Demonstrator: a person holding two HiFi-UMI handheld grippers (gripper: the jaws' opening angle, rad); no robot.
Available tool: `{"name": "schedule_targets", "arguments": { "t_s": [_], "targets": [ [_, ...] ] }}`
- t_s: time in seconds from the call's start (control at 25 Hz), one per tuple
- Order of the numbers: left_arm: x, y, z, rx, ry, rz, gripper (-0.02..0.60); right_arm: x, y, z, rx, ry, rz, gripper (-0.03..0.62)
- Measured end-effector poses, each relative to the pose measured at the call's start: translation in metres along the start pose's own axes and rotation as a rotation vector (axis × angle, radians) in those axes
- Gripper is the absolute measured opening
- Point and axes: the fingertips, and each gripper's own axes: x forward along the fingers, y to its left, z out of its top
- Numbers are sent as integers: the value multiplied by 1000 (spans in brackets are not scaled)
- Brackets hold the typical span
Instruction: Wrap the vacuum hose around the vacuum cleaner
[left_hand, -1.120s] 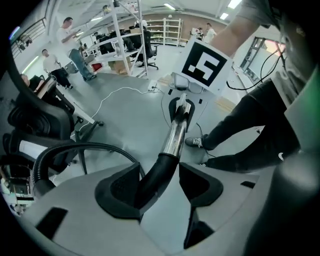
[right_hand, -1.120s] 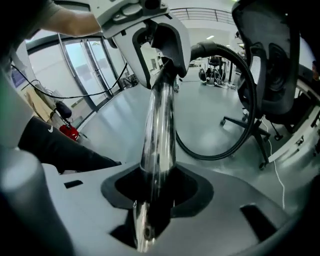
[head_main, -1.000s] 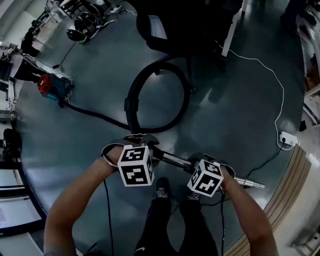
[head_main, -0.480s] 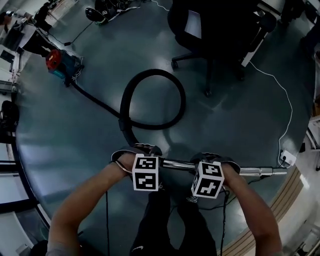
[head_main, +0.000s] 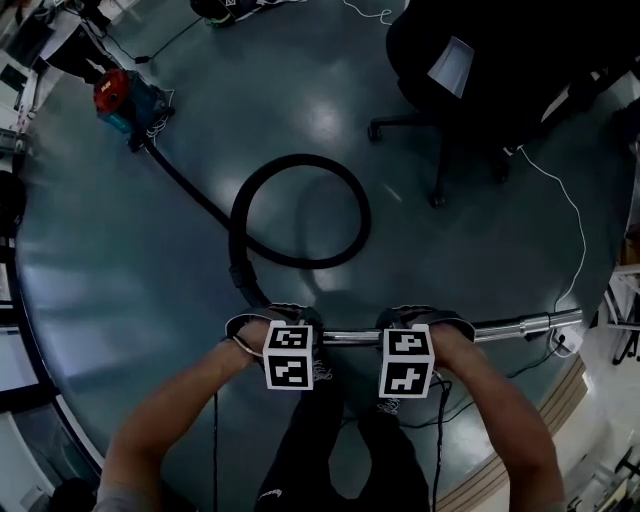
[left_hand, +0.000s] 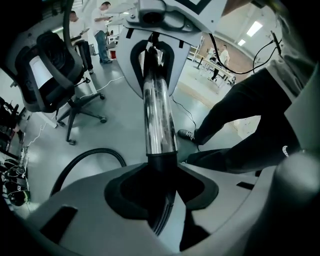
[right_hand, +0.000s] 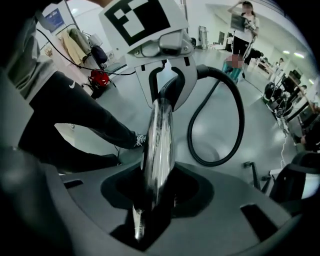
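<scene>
The red and blue vacuum cleaner (head_main: 122, 98) sits on the floor at the far left. Its black hose (head_main: 300, 262) runs from it, makes one round loop and ends in a black cuff (left_hand: 161, 165) on a shiny metal wand (head_main: 500, 328). The wand lies level across the head view. My left gripper (head_main: 287, 322) holds its cuff end; the jaws have just been closing and now press on it (left_hand: 162, 195). My right gripper (head_main: 413, 320) is shut on the bare metal tube (right_hand: 157, 145) further right (right_hand: 150, 200). Each gripper shows in the other's view.
A black office chair (head_main: 480, 70) stands at the far right, its base near the loop. A white cable (head_main: 560, 200) runs down to a plug block (head_main: 566, 342) by the wand's free end. The person's legs and shoes (head_main: 320, 375) are below the grippers. People stand far off (left_hand: 102, 30).
The wand has swung from slanting down to the right to lying level, and both grippers moved with it. The hose loop has drawn rounder and now sits above the left gripper.
</scene>
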Motion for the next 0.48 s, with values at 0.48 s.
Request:
{"name": "schedule_targets", "arguments": {
  "t_s": [0.48],
  "targets": [
    [-29, 33, -97, -100, -109, 35, 158, 32, -71, 90, -85, -5, 97, 146]
  ]
}}
